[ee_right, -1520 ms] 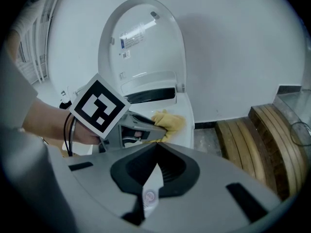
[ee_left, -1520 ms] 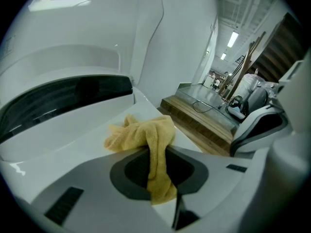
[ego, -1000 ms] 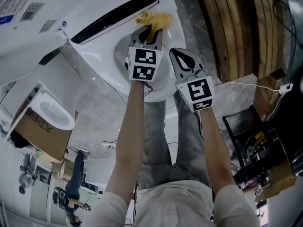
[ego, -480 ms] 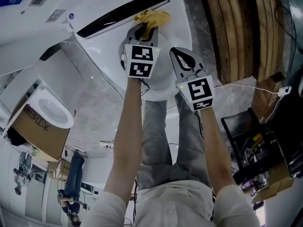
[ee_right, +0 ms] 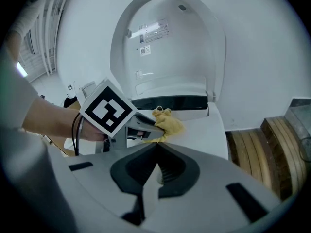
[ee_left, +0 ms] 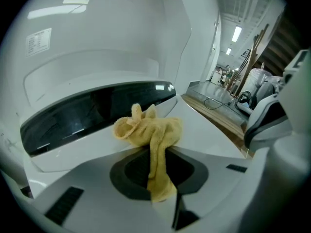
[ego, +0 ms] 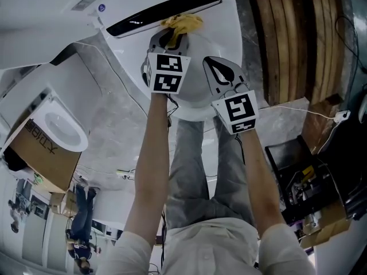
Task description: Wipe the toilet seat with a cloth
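A crumpled yellow cloth (ego: 182,22) (ee_left: 148,132) (ee_right: 167,122) is pressed on the white toilet seat (ego: 226,36) at its rear, just below the dark gap under the raised lid (ego: 69,16). My left gripper (ego: 177,34) (ee_left: 163,195) is shut on the yellow cloth, a strip of which hangs between its jaws. My right gripper (ego: 217,67) (ee_right: 154,152) hovers over the seat's front part, to the right of the left one, jaws closed together with nothing between them. The bowl opening is mostly hidden by the left gripper.
A wooden slatted platform (ego: 292,33) lies right of the toilet. A second toilet in a cardboard box (ego: 51,139) stands at the left. A white cable with a plug (ego: 343,116) and black equipment (ego: 304,182) are at the right. The person's legs stand before the bowl.
The left gripper with the cloth has shifted slightly along the seat's rear. The head view has swung, so the toilet sits further right in the picture. The right gripper has hardly moved.
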A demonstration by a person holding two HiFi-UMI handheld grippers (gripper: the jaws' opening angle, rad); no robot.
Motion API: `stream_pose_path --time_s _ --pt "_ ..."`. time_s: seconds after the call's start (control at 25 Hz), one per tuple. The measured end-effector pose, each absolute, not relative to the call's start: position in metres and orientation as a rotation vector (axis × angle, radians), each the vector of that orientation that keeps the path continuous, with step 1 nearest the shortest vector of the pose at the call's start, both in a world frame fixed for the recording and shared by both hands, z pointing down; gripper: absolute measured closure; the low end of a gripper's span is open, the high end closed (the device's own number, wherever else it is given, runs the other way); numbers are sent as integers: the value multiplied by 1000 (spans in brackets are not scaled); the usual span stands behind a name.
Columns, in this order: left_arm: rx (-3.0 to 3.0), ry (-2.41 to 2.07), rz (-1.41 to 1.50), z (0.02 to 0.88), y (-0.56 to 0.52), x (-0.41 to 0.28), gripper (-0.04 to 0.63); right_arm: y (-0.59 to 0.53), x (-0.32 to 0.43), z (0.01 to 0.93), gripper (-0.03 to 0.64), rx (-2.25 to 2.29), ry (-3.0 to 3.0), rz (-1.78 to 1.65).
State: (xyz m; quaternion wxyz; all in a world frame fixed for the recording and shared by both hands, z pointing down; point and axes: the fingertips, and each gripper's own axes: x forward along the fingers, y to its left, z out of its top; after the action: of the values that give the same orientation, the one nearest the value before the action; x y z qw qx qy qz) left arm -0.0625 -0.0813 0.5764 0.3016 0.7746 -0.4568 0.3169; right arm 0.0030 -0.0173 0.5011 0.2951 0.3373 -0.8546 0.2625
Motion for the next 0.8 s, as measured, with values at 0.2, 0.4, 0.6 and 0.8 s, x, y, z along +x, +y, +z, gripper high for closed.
stream_pose_path --time_s 0.2,0.4,0.6,0.8 --pt "2017 -1248 849 577 -73 -84 514 -12 -9 499 609 865 -2286 684" --pt "1977 -1288 836 577 -65 -104 514 -7 -16 498 609 837 -2295 671" --pt "1939 -1334 827 576 -60 -122 514 -5 -22 497 609 811 -2306 659" --pt "1899 -1377 826 575 -50 -142 514 0 -26 496 609 787 -2313 649"
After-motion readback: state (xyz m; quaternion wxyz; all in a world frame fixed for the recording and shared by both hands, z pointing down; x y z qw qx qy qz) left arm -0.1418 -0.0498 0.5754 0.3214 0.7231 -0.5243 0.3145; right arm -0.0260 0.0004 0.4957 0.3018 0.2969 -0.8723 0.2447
